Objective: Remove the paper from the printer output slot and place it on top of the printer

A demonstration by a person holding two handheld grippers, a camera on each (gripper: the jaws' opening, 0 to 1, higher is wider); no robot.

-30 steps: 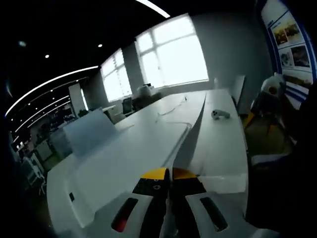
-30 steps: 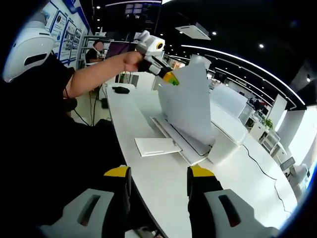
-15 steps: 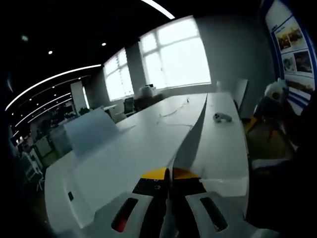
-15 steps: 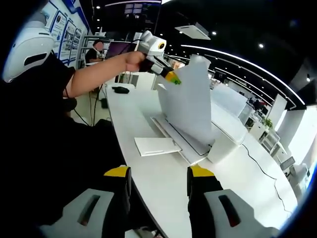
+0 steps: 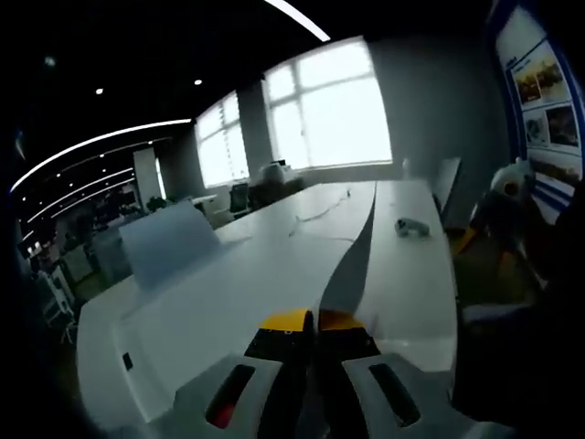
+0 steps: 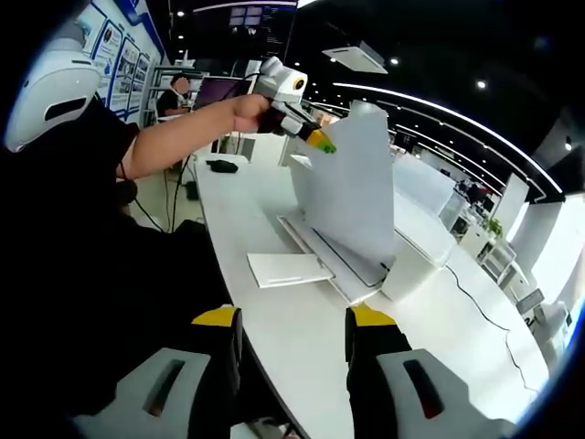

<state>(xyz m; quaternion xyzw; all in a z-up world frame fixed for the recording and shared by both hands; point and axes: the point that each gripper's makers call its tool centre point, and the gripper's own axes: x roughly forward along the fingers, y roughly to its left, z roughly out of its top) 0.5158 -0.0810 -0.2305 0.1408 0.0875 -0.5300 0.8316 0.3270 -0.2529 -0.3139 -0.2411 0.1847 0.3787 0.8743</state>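
My left gripper (image 5: 313, 322) is shut on a white sheet of paper (image 5: 352, 261), seen edge-on and rising away from the yellow jaw tips. In the right gripper view the same left gripper (image 6: 320, 144) holds the paper (image 6: 352, 192) upright by its top corner above the white printer (image 6: 411, 242) and its output tray (image 6: 320, 247). The printer's flat top (image 5: 228, 293) spreads to the left below the sheet. My right gripper (image 6: 292, 325) hangs open near the table's front edge, with nothing between its jaws.
A white pad or sheet (image 6: 291, 269) lies on the long white table (image 6: 302, 347) in front of the printer. A game controller (image 5: 413, 228) and cables rest farther along the table. A person's arm (image 6: 183, 133) reaches across. Chairs and windows stand behind.
The left gripper has carried the paper slightly higher and toward the printer; its view has shifted a little. The right gripper has stayed still.
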